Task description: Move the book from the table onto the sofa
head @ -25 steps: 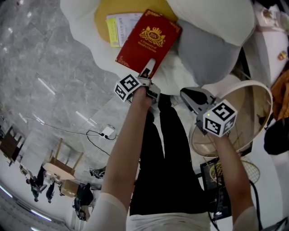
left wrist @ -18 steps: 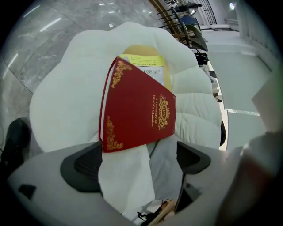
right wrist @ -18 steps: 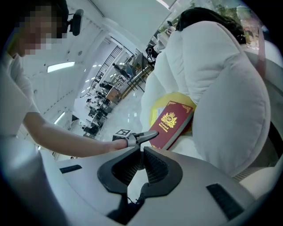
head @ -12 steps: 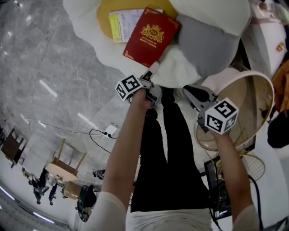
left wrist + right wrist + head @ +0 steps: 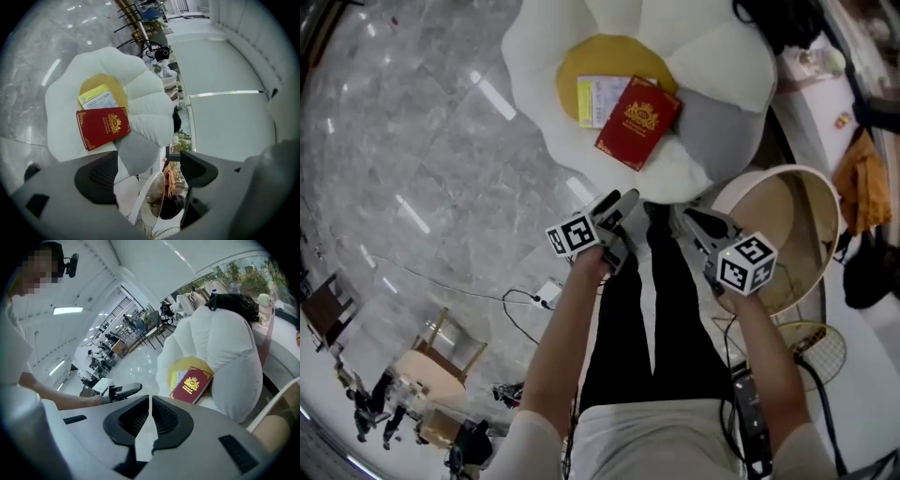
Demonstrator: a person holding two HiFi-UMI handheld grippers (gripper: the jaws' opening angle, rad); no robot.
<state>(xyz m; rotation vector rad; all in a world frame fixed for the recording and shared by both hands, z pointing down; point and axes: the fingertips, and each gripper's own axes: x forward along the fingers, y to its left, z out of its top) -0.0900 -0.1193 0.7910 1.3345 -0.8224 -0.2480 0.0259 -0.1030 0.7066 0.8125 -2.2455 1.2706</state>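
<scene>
Red book is lying flat on the white sofa; placement is looking complete. Left hand-held gripper is closing from spread, empty. Right hand-held gripper is sitting pressed together, empty.

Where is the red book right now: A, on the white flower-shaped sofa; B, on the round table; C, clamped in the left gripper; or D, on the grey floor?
A: the red book lies flat on the flower-shaped sofa, near its yellow centre, partly covering a yellow and white leaflet.
</scene>
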